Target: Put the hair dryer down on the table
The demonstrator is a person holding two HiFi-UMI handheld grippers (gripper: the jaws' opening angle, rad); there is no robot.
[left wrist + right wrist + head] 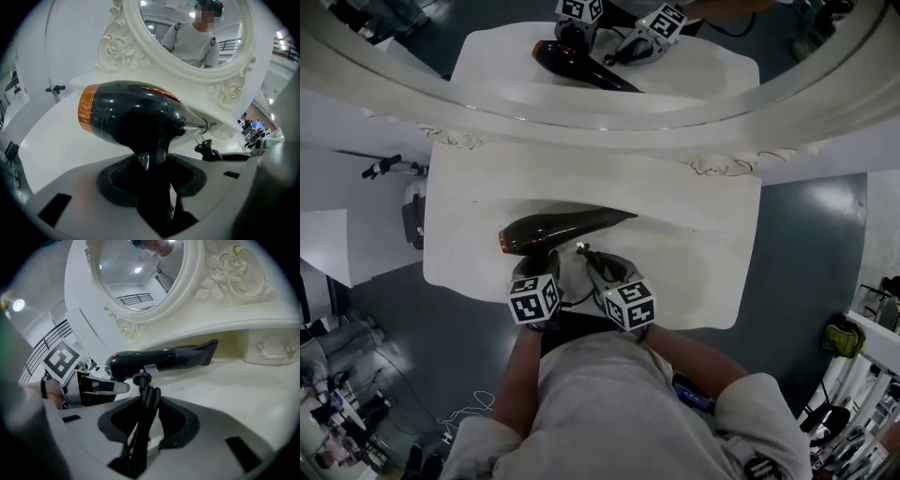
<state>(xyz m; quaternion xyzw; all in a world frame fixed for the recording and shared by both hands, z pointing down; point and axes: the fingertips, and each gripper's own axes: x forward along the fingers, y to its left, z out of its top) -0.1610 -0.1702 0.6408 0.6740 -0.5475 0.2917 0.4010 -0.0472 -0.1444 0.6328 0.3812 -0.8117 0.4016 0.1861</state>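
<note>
Before the mirrored white table (694, 272), left tool (154, 185) clamps hair dryer (131, 117), right tool (143, 427) its cord (146, 399).

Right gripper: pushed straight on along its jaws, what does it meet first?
The right gripper, clamped on the cord bundle, would probably meet the hair dryer barrel first; it lies across that line. The mirror base stands behind; depth is unclear.

dryer (558, 231): one, in the left gripper (540, 265)
cord (143, 404): one bundle, in the right gripper (592, 262)
grippers: two, side by side
marker cubes (534, 298) (628, 305): two, one per gripper
table (694, 272): one, under both grippers
mirror (609, 112): one, ahead of both grippers
</note>
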